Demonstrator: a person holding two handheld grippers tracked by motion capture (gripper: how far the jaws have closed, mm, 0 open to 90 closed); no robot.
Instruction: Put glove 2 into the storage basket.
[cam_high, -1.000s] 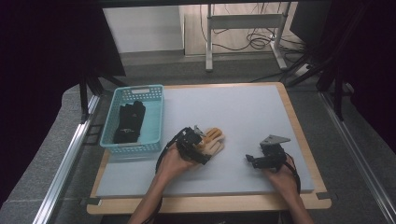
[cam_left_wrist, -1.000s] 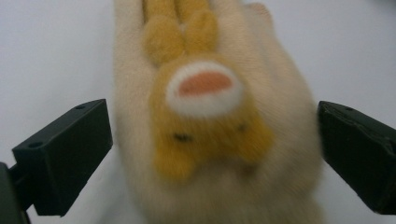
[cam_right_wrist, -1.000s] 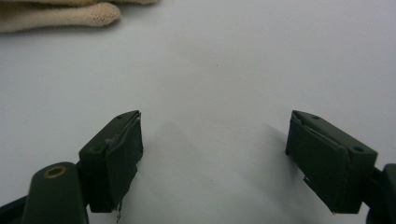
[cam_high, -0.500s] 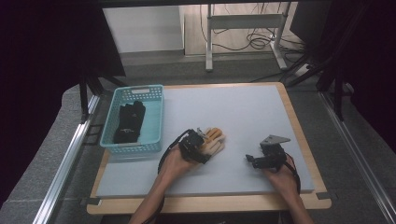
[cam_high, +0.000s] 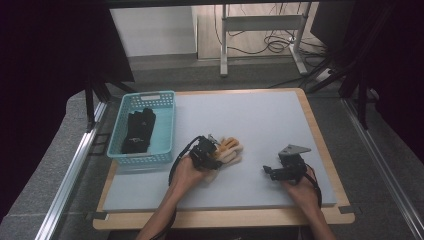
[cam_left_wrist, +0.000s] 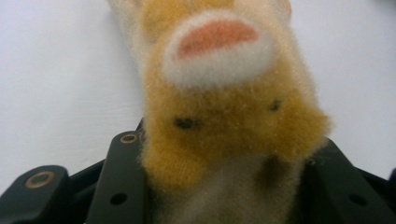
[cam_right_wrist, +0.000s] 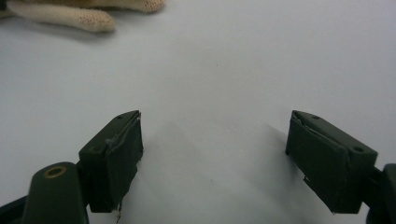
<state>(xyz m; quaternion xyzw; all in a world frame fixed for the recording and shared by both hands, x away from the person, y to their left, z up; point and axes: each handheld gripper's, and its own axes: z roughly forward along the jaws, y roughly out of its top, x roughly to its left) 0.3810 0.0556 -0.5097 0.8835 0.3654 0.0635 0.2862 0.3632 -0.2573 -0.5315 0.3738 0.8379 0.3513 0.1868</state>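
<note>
Now left claw (cam_high: 214, 152) is clamped on the glove's (cam_high: 229, 150) cuff, which looks soft, light, floppy, so pinch bunched fabric; right claw (cam_high: 272, 172) gapes empty.

No text, label, brand, number or sign can be read anywhere in these pictures.
</note>
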